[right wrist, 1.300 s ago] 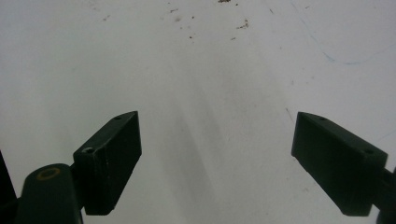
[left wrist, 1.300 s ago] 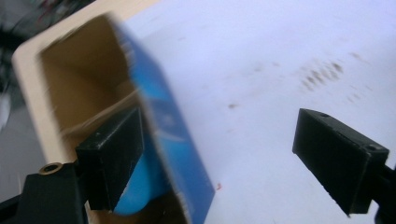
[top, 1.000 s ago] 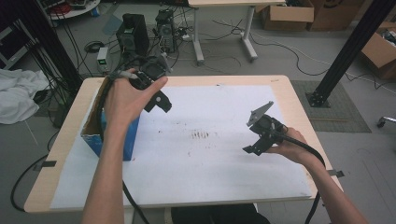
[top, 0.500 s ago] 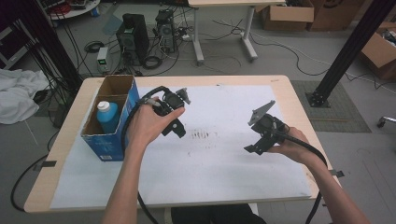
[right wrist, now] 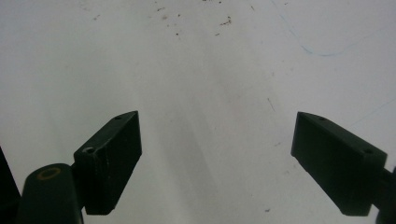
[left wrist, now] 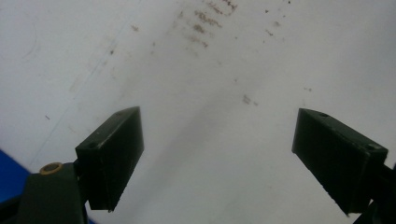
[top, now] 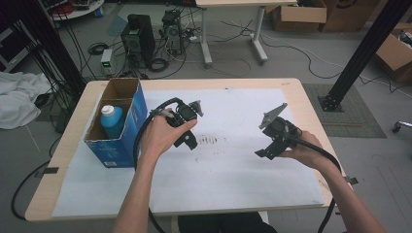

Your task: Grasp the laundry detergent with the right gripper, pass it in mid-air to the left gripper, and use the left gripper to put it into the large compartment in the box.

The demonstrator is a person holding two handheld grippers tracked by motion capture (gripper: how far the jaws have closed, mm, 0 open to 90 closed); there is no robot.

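Observation:
My left gripper [top: 187, 139] is held over the white paper [top: 228, 170] near the table's middle, just right of a blue cardboard box [top: 110, 153]. Its jaws stand wide apart with nothing between them, and in the left gripper view the left gripper [left wrist: 217, 135] looks down on smudged paper [left wrist: 201, 56]. A blue bottle with a white cap [top: 111, 119] stands upright inside the box. My right gripper [top: 266, 148] hovers over the right part of the paper, also open and empty. The right gripper [right wrist: 217, 135] faces bare paper [right wrist: 210, 70] in its own view.
Dark smudges [top: 210, 141] mark the paper between the two grippers. The wooden table [top: 311, 104] ends close behind the right hand. Beyond the far edge are computer towers [top: 138, 36] and cables on the floor, and a black post [top: 362, 53] at the right.
My left hand has come away from above the box, moving right and nearer over the paper; the bottle in the box is now uncovered. The right gripper has barely moved.

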